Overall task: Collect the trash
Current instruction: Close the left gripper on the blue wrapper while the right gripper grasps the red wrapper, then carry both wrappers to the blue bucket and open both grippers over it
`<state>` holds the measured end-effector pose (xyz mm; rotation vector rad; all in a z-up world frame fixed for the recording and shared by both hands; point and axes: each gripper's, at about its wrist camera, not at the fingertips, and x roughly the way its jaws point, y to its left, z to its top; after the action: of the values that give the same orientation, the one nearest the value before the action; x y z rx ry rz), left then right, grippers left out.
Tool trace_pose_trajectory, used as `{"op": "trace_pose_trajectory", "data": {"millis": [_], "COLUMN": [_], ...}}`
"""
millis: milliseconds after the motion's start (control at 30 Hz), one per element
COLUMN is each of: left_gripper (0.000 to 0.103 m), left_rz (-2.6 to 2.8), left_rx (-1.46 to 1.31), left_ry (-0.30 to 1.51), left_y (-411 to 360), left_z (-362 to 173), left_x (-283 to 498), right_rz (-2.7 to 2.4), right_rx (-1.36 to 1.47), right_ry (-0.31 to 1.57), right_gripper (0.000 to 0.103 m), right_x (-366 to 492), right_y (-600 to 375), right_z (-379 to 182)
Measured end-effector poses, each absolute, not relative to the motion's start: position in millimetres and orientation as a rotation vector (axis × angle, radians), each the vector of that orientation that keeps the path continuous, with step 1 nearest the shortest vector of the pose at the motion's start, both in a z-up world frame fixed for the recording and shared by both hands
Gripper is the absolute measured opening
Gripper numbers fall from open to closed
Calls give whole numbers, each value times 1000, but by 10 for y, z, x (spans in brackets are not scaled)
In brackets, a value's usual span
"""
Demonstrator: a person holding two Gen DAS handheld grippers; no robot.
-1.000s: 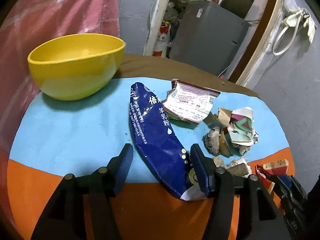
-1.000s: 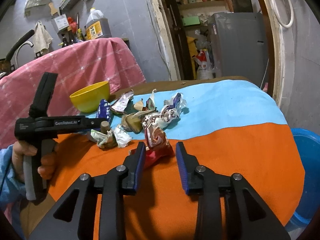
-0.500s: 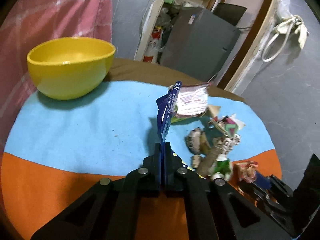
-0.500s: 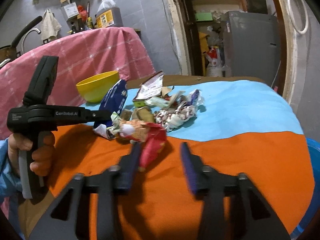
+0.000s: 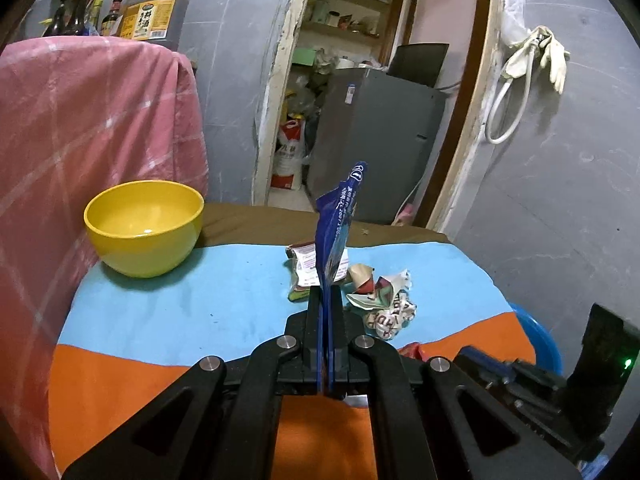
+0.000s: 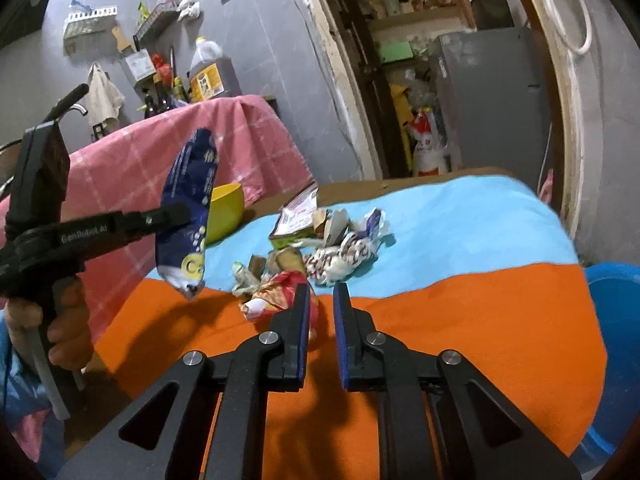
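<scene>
My left gripper is shut on a blue milk-powder packet, which stands edge-on above the table. In the right wrist view the packet hangs from the left gripper, lifted clear of the cloth. A heap of crumpled wrappers lies on the blue and orange cloth. My right gripper is open by a narrow gap, empty, just in front of a red and yellow wrapper. The heap also shows in the left wrist view.
A yellow bowl stands at the table's back left. A blue bin sits beside the table's right edge. A pink cloth-covered object stands to the left. A grey fridge is behind, in the doorway.
My left gripper shut on the blue packet and lifted it off the table. My right gripper narrowed its gap and moved closer to the red wrapper.
</scene>
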<state>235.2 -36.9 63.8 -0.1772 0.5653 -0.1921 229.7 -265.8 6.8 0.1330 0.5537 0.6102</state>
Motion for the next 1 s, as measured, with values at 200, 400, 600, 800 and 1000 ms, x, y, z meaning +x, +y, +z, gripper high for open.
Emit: {"op": "trace_pose_trajectory", "data": {"millis": [200,400,600,800,1000], "left_gripper": [0,0,0,0,0], "left_rz": [-149,-117,-100,-120,-188], "left_rx": [-171,-200,-199,-205,-142], "left_ry": [623,683,715,698,567], "left_y": [-243,-45,49,19,-278], "left_z": [522,315,159,205,538], "left_x": [2351,2327,2322,2294,2140], "right_rz": [642,665,657,650,617], "right_rx": [156,160,117,71,113], "right_ry": [604,615,651,676,604], "right_gripper": [38,50,53,38,23], "right_x": [2354,2386,2490,2503,2387], "right_y": [-2550,-2426,-2265,-2189,-2452], "right_z": [-15,-26,-52,-85,1]}}
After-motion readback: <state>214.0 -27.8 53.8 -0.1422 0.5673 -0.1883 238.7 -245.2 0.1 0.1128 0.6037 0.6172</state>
